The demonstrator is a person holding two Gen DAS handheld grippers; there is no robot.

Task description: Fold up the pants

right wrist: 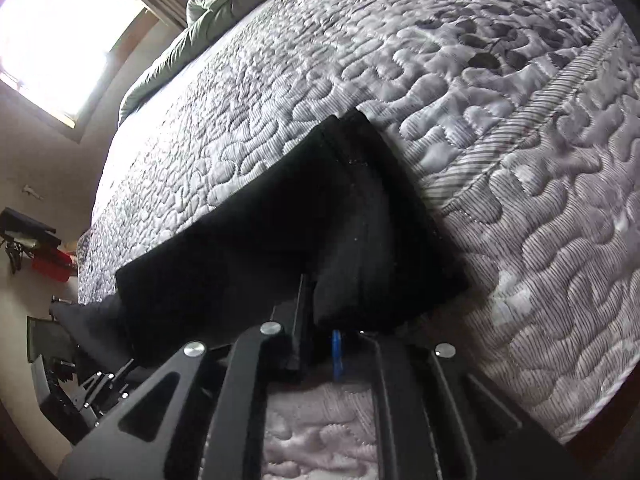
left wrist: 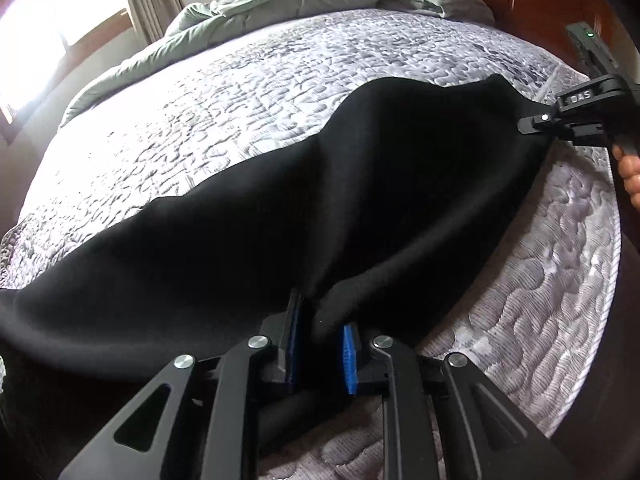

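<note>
Left wrist view — both grippers pinch black pants (left wrist: 320,208).

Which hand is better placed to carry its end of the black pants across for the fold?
Probably the right gripper: it pinches one far end of the black pants, free to swing over. The left gripper grips bunched cloth along the near edge.
</note>
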